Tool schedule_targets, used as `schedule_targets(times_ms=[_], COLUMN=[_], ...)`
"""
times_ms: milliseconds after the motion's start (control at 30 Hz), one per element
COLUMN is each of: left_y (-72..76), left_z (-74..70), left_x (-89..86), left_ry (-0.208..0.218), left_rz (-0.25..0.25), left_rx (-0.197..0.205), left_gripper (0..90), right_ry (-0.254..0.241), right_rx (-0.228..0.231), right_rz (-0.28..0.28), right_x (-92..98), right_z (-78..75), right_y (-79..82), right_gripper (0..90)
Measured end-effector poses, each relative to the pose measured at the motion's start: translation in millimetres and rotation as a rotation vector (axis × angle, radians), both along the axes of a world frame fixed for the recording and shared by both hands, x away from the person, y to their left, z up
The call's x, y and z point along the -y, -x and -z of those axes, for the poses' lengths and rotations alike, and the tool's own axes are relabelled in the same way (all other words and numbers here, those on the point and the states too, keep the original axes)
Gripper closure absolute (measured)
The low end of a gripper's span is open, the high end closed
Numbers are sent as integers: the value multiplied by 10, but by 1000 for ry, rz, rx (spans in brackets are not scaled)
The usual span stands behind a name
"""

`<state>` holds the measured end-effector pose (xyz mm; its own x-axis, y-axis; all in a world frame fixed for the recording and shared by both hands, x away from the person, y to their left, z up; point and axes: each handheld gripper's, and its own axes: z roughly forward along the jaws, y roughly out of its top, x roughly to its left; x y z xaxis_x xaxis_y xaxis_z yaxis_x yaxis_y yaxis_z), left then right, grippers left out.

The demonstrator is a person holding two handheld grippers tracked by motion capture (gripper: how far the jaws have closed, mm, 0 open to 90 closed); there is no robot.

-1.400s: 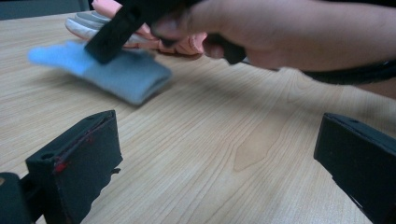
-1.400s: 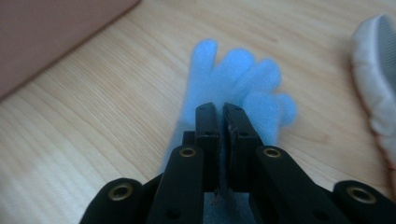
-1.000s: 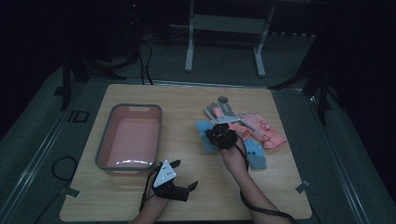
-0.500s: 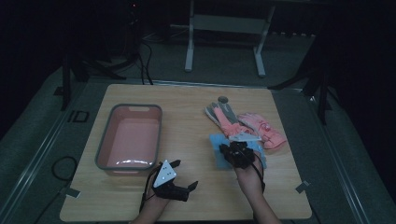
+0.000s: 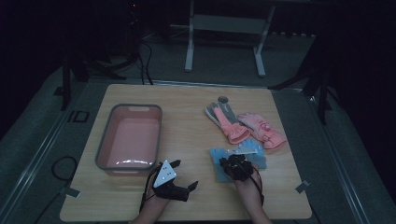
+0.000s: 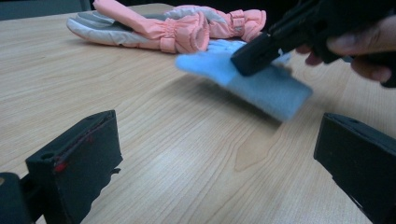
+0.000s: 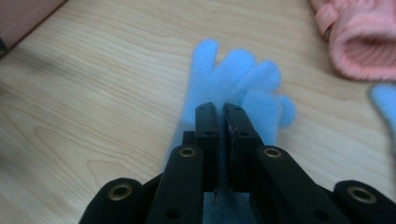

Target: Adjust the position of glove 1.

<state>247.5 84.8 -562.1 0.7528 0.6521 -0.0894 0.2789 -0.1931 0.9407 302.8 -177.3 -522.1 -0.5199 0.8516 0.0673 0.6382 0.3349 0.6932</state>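
Nearer now, right gripper [image 7: 223, 109] pinches blue glove [image 7: 233, 74]

I see a light wooden table [image 5: 187, 107]; on it a pink tub [image 5: 129, 140] sits at my left; two pink gloves [image 5: 245, 125] lie side by side at my right; just below them lie blue gloves [image 5: 219, 161].

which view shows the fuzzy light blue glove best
The right gripper view: the fuzzy light blue glove spreads its fingers just beyond the right gripper, which pinches it. The left gripper view shows it side-on and blurred; the high view shows it small and dim.
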Motion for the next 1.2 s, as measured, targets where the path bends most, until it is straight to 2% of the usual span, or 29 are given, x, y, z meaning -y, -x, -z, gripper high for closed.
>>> schedule_targets(times_ms=[33, 300, 400, 467, 500, 533, 633, 700, 800, 933, 1000, 1067, 1133, 1200], left_y=[1, -2, -2, -2, -2, -2, -2, -3, -4, -6, -6, -5, -5, -6], left_z=[0, 0, 0, 0, 0, 0, 0, 0, 0, 0, 0, 0, 0, 0], left_x=[0, -1, -1, -1, -1, -1, -2, -2, -3, -4, -5, -4, -4, -5], left_ry=[-1, 1, 1, 1, 1, 1, 1, 2, 3, 4, 5, 5, 5, 6], left_rz=[1, 2, 2, 2, 2, 2, 2, 2, 2, 2, 2, 2, 1, 0], left_rx=[1, -1, -1, -1, -1, -1, -1, -2, -3, -5, -5, -5, -5, -7], left_gripper=[7, 7, 7, 8, 8, 8, 7, 7, 7, 7, 7, 7, 7, 7], right_ry=[19, 37, 9, 8, 7, 31, 40, 70, 66, 30, 4, 20, 15, 23], right_rx=[5, -33, -41, -42, -41, -27, -20, 3, 5, -4, 23, 50, 72, 80], right_rz=[3, 6, 12, 8, 2, -15, -24, -48, -54, -56, -64, -59, -60, -47], right_x=[-12, 7, 33, 34, 30, 14, 5, -14, -13, 40, 108, 186, 291, 406], right_z=[31, 199, 237, 240, 243, 243, 247, 252, 253, 169, 97, 19, -59, -124], right_y=[-3, -107, -120, -121, -121, -120, -123, -134, -146, -143, -149, -171, -204, -247], right_gripper=[853, 826, 796, 774, 764, 742, 737, 698, 667, 634, 617, 617, 617, 617])
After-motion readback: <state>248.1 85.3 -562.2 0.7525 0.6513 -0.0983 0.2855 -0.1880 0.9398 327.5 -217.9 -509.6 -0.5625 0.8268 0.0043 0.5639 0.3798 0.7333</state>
